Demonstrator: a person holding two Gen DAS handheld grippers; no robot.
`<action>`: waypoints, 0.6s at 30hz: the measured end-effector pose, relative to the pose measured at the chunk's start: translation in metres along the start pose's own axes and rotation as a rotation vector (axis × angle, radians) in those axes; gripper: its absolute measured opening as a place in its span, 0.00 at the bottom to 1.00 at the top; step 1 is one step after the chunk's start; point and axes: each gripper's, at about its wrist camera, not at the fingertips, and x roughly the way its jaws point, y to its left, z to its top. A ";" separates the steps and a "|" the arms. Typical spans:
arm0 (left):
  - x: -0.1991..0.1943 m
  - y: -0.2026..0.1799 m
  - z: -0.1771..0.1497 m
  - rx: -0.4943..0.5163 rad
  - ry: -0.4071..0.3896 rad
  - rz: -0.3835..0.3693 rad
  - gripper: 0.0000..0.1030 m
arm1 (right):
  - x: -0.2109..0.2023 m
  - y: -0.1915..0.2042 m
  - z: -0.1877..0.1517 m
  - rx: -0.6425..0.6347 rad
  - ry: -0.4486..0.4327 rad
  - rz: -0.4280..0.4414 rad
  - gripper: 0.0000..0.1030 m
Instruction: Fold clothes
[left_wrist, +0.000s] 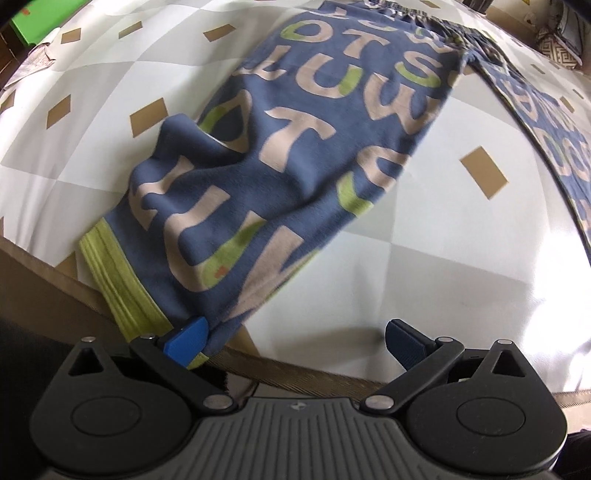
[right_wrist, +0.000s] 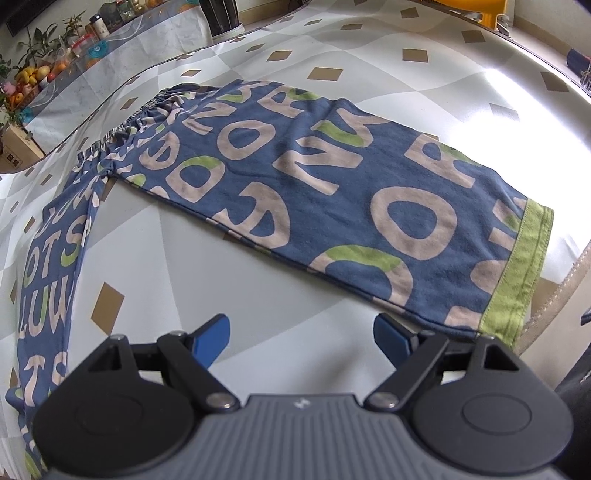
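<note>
1. Item under task: 1 pair of trousers (right_wrist: 295, 177), blue with large pale and green letters, lies spread on the bench (right_wrist: 369, 48), its 2 legs splayed apart from the elastic waistband (right_wrist: 147, 110) at the far side.
2. Left hand-held gripper (left_wrist: 295, 338): jaws stand wide apart and grip nothing. The left trouser leg (left_wrist: 295, 147) runs from the waistband towards this gripper, long axis roughly along its line of view; the green cuff (left_wrist: 118, 280) overhangs the bench edge just beside its left finger (left_wrist: 188, 339), which appears to touch the fabric.
3. Right hand-held gripper (right_wrist: 301, 341): jaws wide apart, empty, over bare bench. The right trouser leg (right_wrist: 388, 206) lies ahead and to its right, long axis slanting across the view; its green cuff (right_wrist: 517, 273) sits beside the right finger (right_wrist: 391, 338).
4. Judgement: each gripper is nearest its own cuff; the left is closer to a grasp.
5. Count: 1 garment, 2 legs, 2 cuffs, 2 grippers.
</note>
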 end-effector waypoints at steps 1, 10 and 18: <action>0.000 -0.003 -0.002 0.010 0.003 -0.002 0.98 | 0.000 0.000 0.000 0.000 0.000 0.000 0.82; -0.009 -0.008 -0.009 -0.042 0.037 -0.091 0.98 | -0.001 0.002 -0.001 -0.003 -0.004 0.003 0.82; -0.033 0.007 0.006 -0.106 -0.106 -0.079 0.93 | 0.000 0.003 -0.002 -0.008 -0.001 -0.002 0.82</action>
